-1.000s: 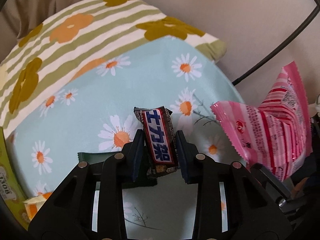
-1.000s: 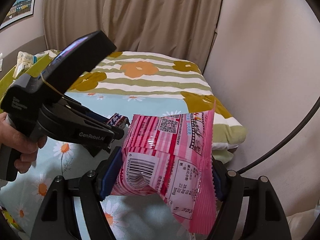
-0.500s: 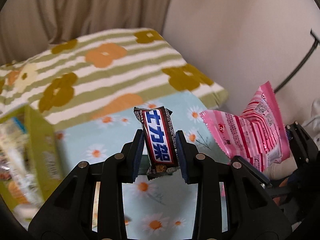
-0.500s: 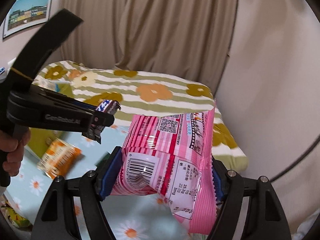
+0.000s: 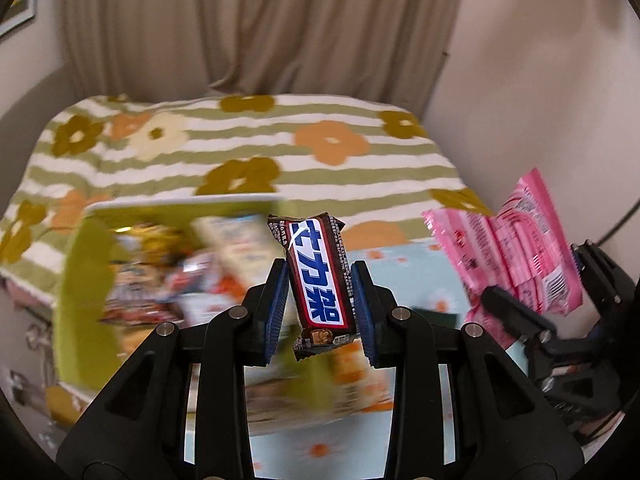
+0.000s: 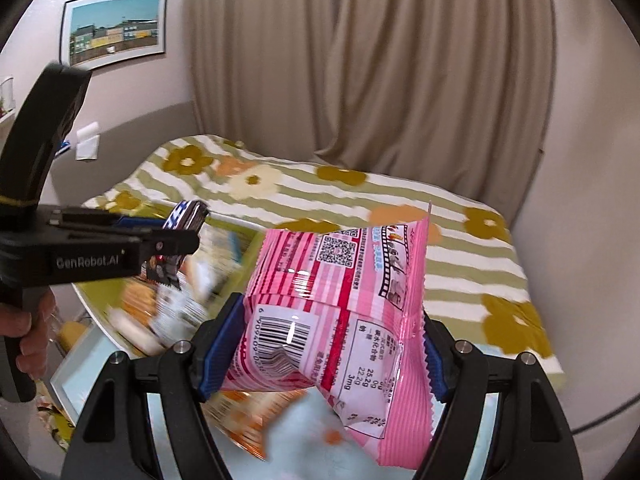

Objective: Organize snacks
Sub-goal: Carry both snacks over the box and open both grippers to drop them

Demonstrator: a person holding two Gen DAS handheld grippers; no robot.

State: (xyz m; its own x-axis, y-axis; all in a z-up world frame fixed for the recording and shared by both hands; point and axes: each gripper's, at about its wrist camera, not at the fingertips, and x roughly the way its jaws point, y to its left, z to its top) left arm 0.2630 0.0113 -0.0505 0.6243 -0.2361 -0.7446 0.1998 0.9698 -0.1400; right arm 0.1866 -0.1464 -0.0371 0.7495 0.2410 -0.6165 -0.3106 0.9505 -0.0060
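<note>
My left gripper [image 5: 320, 308] is shut on a brown chocolate bar [image 5: 318, 280] with a blue and white label, held upright in the air. It also shows in the right wrist view [image 6: 180, 240] at the left. My right gripper [image 6: 324, 344] is shut on a pink striped snack bag [image 6: 340, 312], which also shows in the left wrist view [image 5: 516, 252] at the right. A yellow-green box [image 5: 80, 272] with several blurred snack packs stands on the bed, below and left of the chocolate bar.
The bed has a green-striped flower blanket [image 5: 280, 148] and a light blue daisy sheet [image 5: 400, 256]. A beige curtain [image 6: 360, 60] and wall stand behind. An orange snack pack [image 6: 240, 428] lies under the right gripper. A framed picture [image 6: 116, 28] hangs at the left.
Both grippers have risen and swung left with their snacks. The yellow-green box has come into fuller view under the chocolate bar.
</note>
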